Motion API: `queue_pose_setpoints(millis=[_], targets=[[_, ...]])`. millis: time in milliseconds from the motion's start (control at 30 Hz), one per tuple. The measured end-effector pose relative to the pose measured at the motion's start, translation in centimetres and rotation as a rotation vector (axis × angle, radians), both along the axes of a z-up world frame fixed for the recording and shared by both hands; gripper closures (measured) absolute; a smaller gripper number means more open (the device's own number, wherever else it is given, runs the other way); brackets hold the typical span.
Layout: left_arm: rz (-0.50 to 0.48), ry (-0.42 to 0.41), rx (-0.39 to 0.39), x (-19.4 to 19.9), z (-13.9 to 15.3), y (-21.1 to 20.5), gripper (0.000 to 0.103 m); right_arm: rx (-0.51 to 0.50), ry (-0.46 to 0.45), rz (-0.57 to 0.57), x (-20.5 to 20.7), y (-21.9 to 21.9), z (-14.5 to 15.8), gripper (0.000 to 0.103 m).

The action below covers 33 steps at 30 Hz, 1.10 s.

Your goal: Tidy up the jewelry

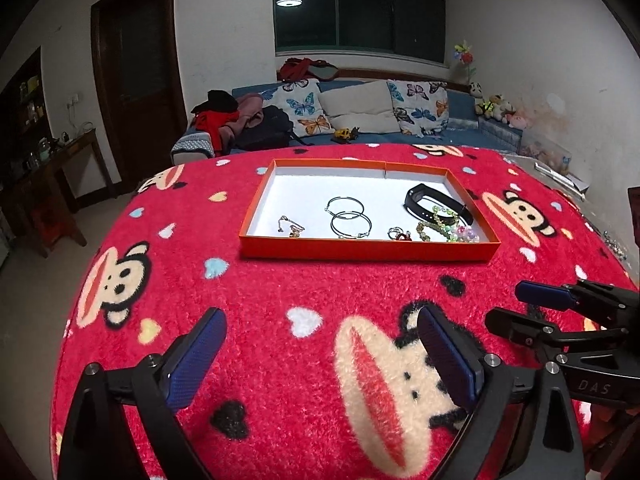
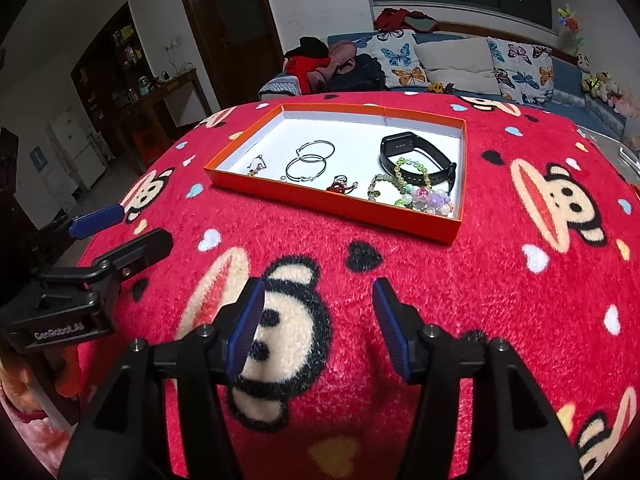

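Hovering agape and empty, the left gripper and right gripper face the orange tray ahead, holding hoop earrings, smartband, beaded bracelets; approach low, pinching one piece.

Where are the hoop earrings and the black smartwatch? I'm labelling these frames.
hoop earrings (image 1: 351, 225), left wrist view, on the nearer hoop's wire rim.
black smartwatch (image 2: 396, 142), right wrist view, on its dark screen face.

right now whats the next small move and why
Probably ease the right gripper forward toward the tray. Both grippers are open, empty and short of it over the blanket, while the bead bracelet lies tangled over the watch at the tray's right end, the nearest clutter.
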<state>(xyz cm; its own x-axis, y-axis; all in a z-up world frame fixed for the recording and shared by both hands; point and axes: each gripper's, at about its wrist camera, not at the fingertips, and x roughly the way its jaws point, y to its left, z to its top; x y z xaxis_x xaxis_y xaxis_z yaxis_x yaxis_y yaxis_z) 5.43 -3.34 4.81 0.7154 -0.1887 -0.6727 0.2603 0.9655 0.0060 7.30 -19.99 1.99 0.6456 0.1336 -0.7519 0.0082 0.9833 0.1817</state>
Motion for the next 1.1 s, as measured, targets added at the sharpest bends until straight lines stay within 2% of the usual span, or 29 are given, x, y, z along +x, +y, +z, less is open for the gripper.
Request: queue_pose_setpoints(millis=[367, 1100], targets=[[0.045, -0.032, 0.060, -0.9, 0.1, 0.5, 0.000, 0.007, -0.005, -0.003, -0.4, 0.1, 0.1, 0.037], [0.037, -0.016, 0.021, -2.2, 0.0, 0.8, 0.000, 0.012, -0.011, 0.005, -1.2, 0.4, 0.3, 0.036]])
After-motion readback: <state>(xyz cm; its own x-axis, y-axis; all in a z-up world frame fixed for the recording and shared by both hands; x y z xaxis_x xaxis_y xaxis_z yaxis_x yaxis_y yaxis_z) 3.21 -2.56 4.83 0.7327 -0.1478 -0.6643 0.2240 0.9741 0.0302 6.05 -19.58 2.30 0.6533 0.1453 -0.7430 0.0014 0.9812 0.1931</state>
